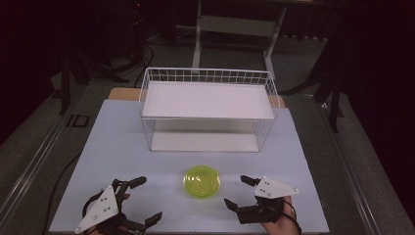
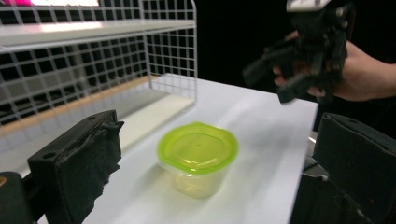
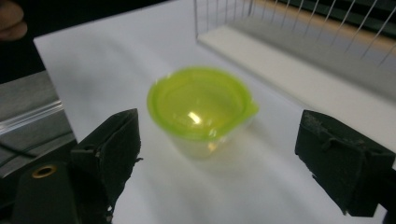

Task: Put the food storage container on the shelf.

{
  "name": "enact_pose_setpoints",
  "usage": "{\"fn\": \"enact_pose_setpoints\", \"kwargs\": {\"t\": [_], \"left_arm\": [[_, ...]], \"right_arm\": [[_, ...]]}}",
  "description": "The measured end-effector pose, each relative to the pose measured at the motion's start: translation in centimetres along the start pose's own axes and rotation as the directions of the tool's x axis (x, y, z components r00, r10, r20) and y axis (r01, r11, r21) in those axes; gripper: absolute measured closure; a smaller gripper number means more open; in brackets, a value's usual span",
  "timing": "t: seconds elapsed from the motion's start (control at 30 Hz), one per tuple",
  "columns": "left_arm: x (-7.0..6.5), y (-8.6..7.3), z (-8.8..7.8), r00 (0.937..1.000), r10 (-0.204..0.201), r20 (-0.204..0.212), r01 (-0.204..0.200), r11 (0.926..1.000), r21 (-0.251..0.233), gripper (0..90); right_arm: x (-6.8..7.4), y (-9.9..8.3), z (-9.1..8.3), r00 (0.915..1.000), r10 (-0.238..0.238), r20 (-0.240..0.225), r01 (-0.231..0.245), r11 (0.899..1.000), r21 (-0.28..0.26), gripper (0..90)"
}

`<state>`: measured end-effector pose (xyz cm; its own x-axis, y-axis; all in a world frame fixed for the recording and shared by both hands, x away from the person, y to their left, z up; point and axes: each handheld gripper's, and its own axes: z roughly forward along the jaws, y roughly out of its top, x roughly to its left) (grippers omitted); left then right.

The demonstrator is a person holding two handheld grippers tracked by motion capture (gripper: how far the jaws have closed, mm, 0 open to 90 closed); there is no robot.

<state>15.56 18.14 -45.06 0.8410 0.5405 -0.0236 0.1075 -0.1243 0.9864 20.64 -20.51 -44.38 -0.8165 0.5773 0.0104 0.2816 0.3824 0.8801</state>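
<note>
A small clear tub with a lime-green lid (image 1: 201, 181) stands upright on the white table top, near the front middle. My left gripper (image 1: 149, 198) rests open to the tub's left, jaws spread wide and pointing at it. To the tub's right, my right gripper (image 1: 235, 190) is open as well and lies closer to it. In the left gripper view the tub (image 2: 198, 154) sits ahead between my two jaws, apart from both, with the right gripper (image 2: 303, 60) and a hand beyond it. The right gripper view shows the tub (image 3: 201, 105) ahead of the wide gap, untouched.
A white wire rack (image 1: 208, 100) with an upper shelf and a lower shelf stands behind the tub, its open front facing me. The white table top (image 1: 122, 147) ends just behind my hands. Dark floor, cables and a table frame lie beyond the table.
</note>
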Motion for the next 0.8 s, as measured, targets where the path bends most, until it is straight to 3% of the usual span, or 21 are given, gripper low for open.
{"fn": "enact_pose_setpoints", "kwargs": {"t": [0.1,0.2,0.33,0.43,0.5,0.57,0.7,0.8], "left_arm": [[-0.3,0.5,0.5,0.9995,0.000,0.033,0.000,1.0000,0.002,1.5],[-0.4,1.1,0.9,0.9986,0.002,0.053,-0.003,0.9999,0.011,1.5],[0.2,2.1,1.5,0.9966,-0.037,0.074,0.037,0.9993,0.004,1.5],[1.0,2.9,2.1,0.9934,-0.070,0.090,0.069,0.9974,0.021,1.5],[1.3,3.3,2.6,0.9946,-0.081,0.065,0.080,0.9966,0.021,1.5],[1.7,3.6,3.1,0.9929,-0.093,0.073,0.091,0.9953,0.031,1.5],[1.9,4.6,4.4,0.9945,-0.070,0.079,0.065,0.9964,0.054,1.5],[2.3,5.0,5.8,0.9901,-0.097,0.102,0.090,0.9939,0.064,1.5]], "right_arm": [[0.4,1.2,-0.6,0.9994,-0.034,-0.003,0.034,0.999,-0.032,16.2],[0.5,2.1,-0.8,0.9981,-0.061,-0.013,0.060,0.998,-0.026,20.2],[0.3,3.0,-0.5,0.9953,-0.097,0.000,0.097,0.995,-0.025,22.6],[0.0,3.4,-0.2,0.9957,-0.090,-0.023,0.089,0.995,-0.035,22.6],[-0.3,3.7,-0.1,0.9958,-0.087,-0.027,0.086,0.995,-0.058,22.6],[-0.7,4.0,0.1,0.9963,-0.081,-0.028,0.078,0.994,-0.081,22.4],[-1.8,4.6,0.4,0.9990,-0.044,-0.010,0.042,0.991,-0.124,20.3],[-2.5,5.0,1.2,0.9998,-0.018,-0.007,0.017,0.994,-0.107,15.7]]}}
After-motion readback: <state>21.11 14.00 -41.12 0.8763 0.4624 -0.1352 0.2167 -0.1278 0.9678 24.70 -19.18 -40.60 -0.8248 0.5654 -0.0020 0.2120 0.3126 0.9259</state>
